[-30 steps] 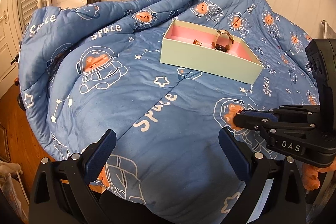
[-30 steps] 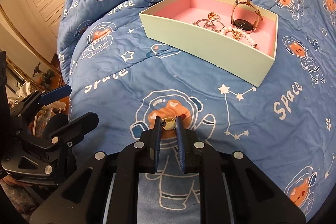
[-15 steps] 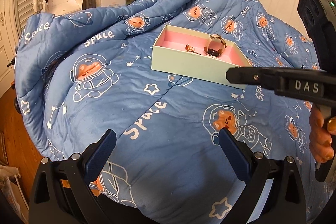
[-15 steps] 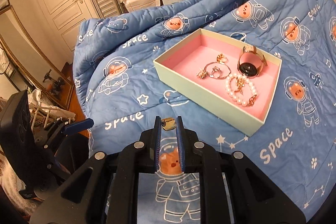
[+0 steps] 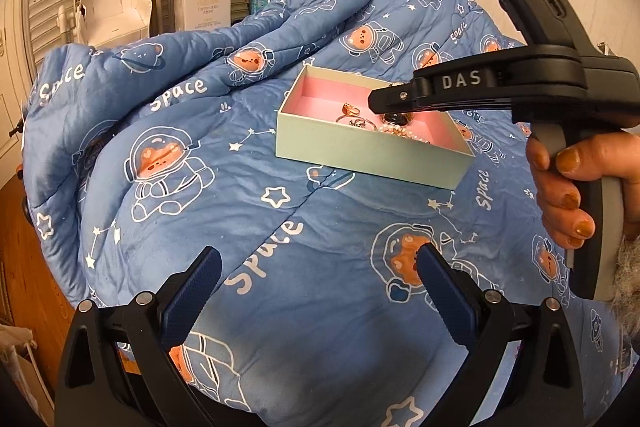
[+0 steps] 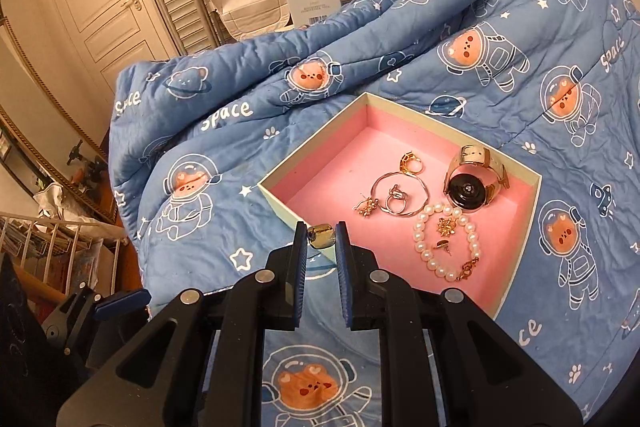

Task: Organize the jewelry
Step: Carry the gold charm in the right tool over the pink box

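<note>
The right gripper (image 6: 320, 241) is clamped on a small gold piece (image 6: 321, 235), prob. a ring or ear clip; too small to say which. It's pinched right at the fingertips, so the piece sticks out clear of the pads and can drop free when they part.

Just ahead of those tips and a bit to the right sits the box (image 6: 280, 201), mint outside, pink lined, flat on the blue space-bear quilt (image 6: 224, 155). Inside already: a watch (image 6: 472, 179) at the far right, a pearl bracelet (image 6: 444, 243) nearest the tool, a thin bangle (image 6: 400, 193) w/ small rings in the middle. Left half of the pink floor is bare, likely the drop spot.

The left gripper (image 5: 320, 291) has its jaws wide apart w/ nothing between, hovering low over the quilt, box well ahead of it. Looks like it's waiting out of the way.
</note>
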